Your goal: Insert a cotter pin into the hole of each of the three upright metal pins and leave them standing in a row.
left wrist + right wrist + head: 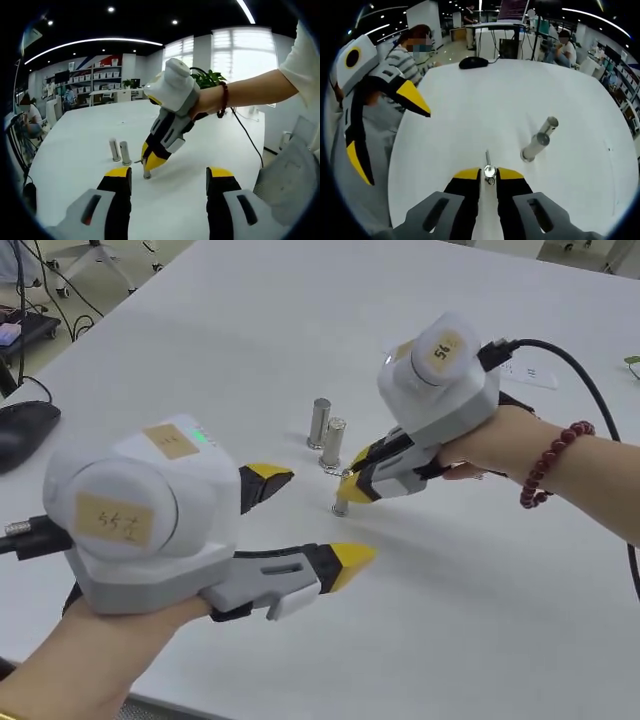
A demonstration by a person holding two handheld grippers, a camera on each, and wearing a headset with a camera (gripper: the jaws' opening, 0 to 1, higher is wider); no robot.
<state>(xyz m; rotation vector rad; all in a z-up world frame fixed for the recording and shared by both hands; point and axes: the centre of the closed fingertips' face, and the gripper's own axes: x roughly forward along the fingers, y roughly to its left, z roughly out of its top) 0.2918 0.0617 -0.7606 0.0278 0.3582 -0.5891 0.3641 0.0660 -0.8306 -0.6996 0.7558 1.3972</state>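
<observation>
Head view: my left tool [310, 518] sits low at the near left, its yellow-tipped jaws spread wide with only bare white worktop [470, 600] between them. The right tool [350, 490] reaches in from the right, held by a hand with a red bead bracelet [550, 455] on the wrist. Its jaws are pressed together on the top of the gripped metal pin [340, 506], which stands upright on the worktop. Just beyond stand the middle metal pin [333, 443] and the far metal pin [320, 423], upright and close together, apart from both tools. A black mouse [25, 430] lies at the left edge.

Left gripper view: my own jaws rise on either side, open and touching nothing. Ahead, the right tool [151, 162] angles down onto the gripped metal pin [146, 174]. The middle metal pin [125, 153] and far metal pin [114, 150] stand just left of it.

Right gripper view: the jaws close in on the round head of the gripped metal pin [490, 172], one on each side, touching it. A thin metal piece, which I take for a cotter pin [487, 157], sticks out forward from the head; I cannot tell whether it passes through the hole. The middle metal pin [536, 146] and far metal pin [550, 124] stand to the right. The left tool [385, 130] shows at the left, jaws wide apart.
</observation>
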